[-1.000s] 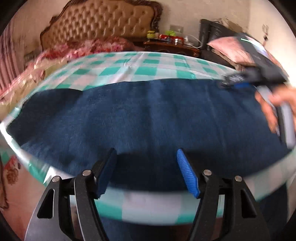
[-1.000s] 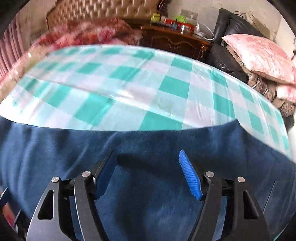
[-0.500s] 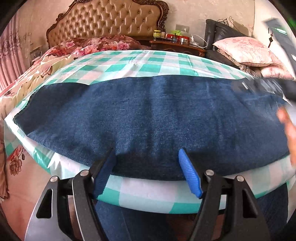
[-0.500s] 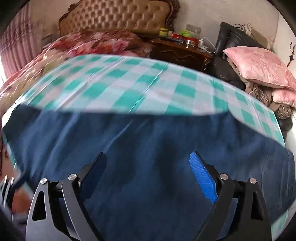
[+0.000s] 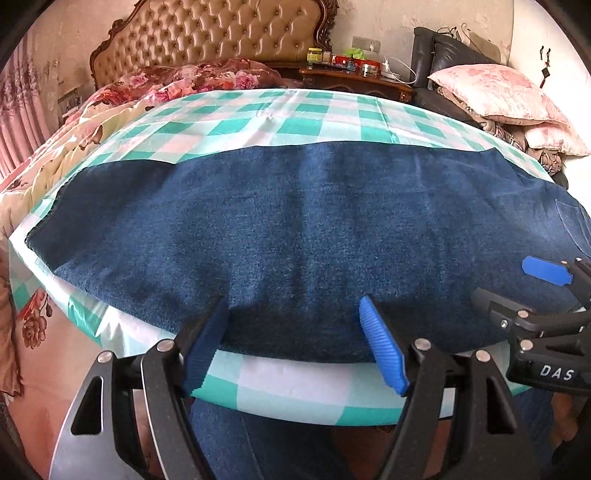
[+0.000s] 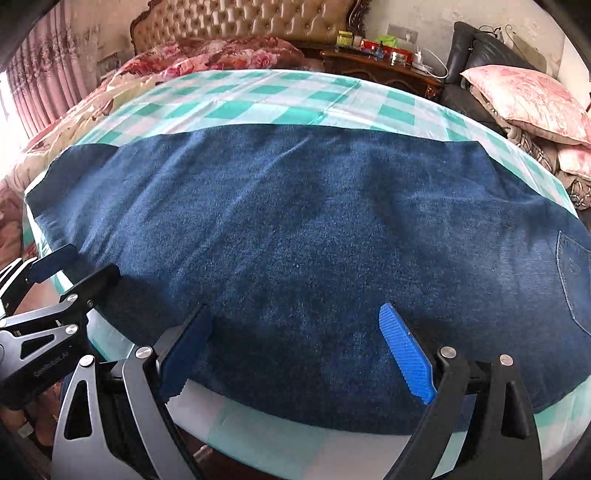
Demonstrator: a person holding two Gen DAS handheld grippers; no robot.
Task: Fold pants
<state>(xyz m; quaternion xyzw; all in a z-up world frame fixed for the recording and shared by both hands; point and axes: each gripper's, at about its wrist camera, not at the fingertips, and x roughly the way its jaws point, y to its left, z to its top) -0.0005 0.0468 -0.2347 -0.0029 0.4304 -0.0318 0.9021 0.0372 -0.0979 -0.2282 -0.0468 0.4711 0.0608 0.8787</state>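
Note:
Dark blue denim pants (image 5: 295, 229) lie flat across a table under a teal-and-white checked cloth (image 5: 295, 114), folded lengthwise, with the leg ends at the left and a back pocket (image 5: 572, 225) at the right. They also fill the right wrist view (image 6: 314, 236). My left gripper (image 5: 295, 334) is open and empty at the pants' near edge. My right gripper (image 6: 295, 343) is open and empty, just above the near edge. Each gripper shows in the other's view: the right one at the right edge (image 5: 532, 295), the left one at the left edge (image 6: 70, 273).
A bed with a tufted headboard (image 5: 221, 33) and floral bedding (image 5: 192, 79) stands behind the table. A wooden nightstand (image 5: 354, 79) with small jars is at the back. Pink pillows (image 5: 502, 92) are piled on a dark chair at the right.
Both grippers have pulled back toward the table's near edge, away from the pants. The right gripper's jaws have opened wider. The pants lie still.

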